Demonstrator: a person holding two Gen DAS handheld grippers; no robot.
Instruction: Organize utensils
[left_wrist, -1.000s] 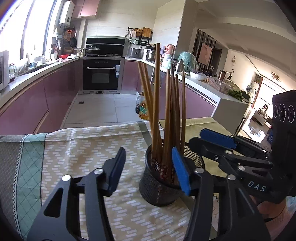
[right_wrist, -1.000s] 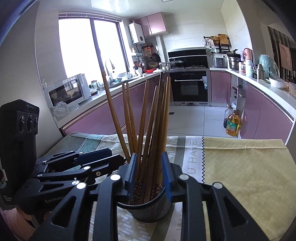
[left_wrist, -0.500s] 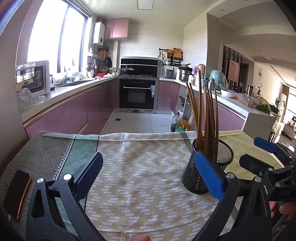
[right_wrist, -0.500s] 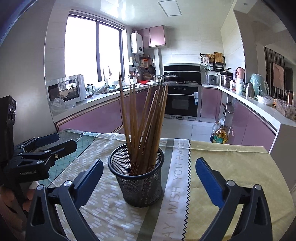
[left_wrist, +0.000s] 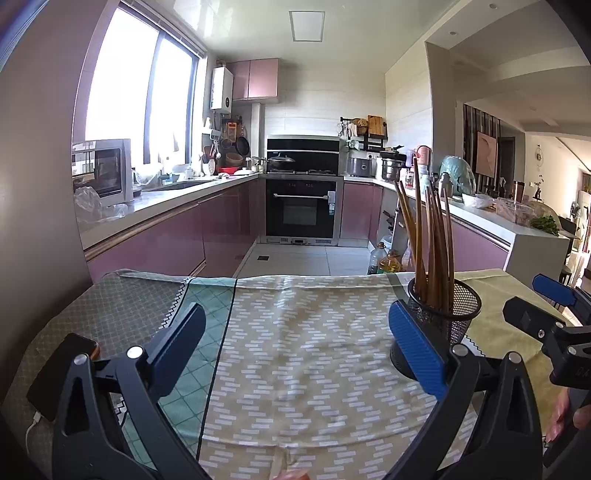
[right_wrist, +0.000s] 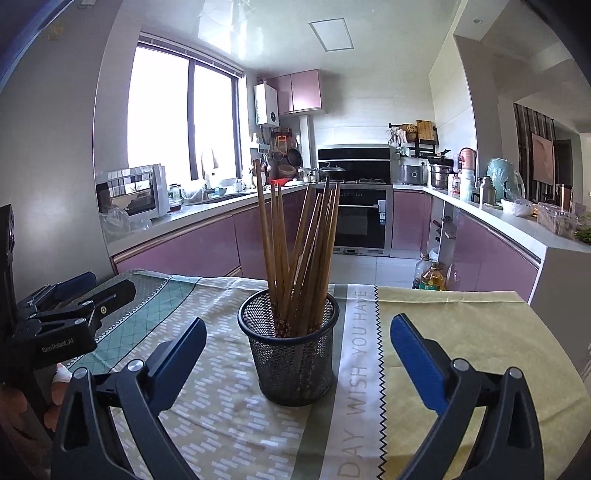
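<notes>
Both the left gripper (left_wrist: 295, 339) and right gripper (right_wrist: 295, 339) have just spread their jaws wide, holding nothing. The cup (right_wrist: 288, 347) of chopsticks (right_wrist: 299, 251) at frame centre looks top-heavy, I think; a stray nudge tips it over the tabletop (right_wrist: 461, 332).

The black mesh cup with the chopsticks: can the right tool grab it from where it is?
Probably yes. The right tool is open, the mesh cup stands straight ahead between its fingers, and nothing blocks the way.

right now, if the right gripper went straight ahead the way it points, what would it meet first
Most likely the black wire mesh cup holding brown wooden chopsticks, standing ahead of the right gripper between its open jaws; depth is uncertain.
</notes>
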